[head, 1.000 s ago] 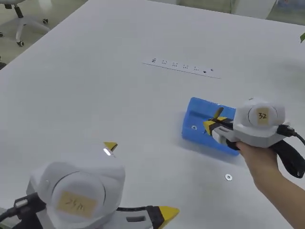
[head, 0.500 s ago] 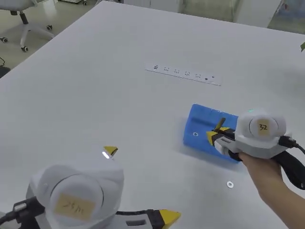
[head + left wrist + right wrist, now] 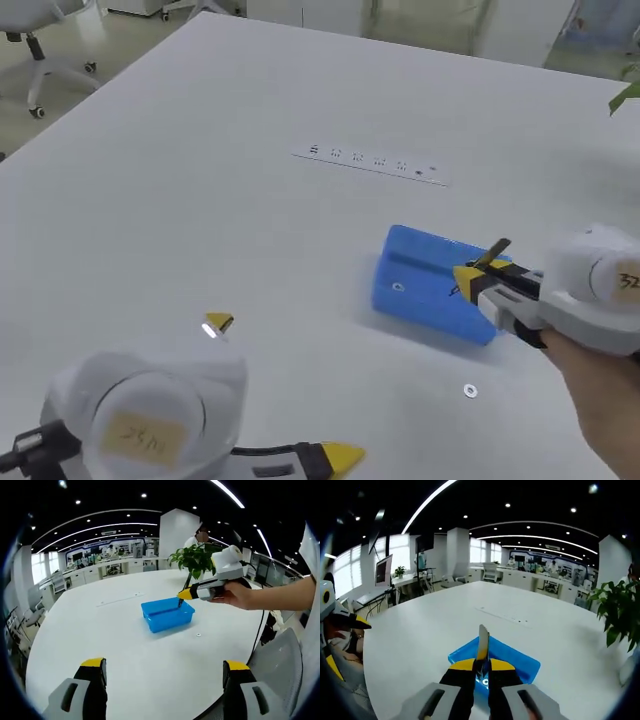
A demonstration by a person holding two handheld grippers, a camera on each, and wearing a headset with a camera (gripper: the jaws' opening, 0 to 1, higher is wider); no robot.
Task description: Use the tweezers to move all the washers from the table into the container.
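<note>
Tweezers (image 3: pixel 482 640) sit clamped between the closed jaws of your right gripper (image 3: pixel 470 277), at the right of the head view, over the right end of the blue container (image 3: pixel 425 300). Whether their tips pinch anything cannot be told. 1 washer (image 3: pixel 398 287) lies inside the container, toward its left end. A 2nd washer (image 3: pixel 470 390) lies on the surface (image 3: pixel 250 200) below the container in that view, near it but apart; it looks like your next pick.

Raise the tips clear of the container wall before you swing toward it. Come down steeply and straddle the rim, because a flat ring on a smooth surface will probably skid if nudged sideways. Your left gripper (image 3: pixel 164 665), lower left, has its jaws wide apart and holds nothing; leave it out of the path.
</note>
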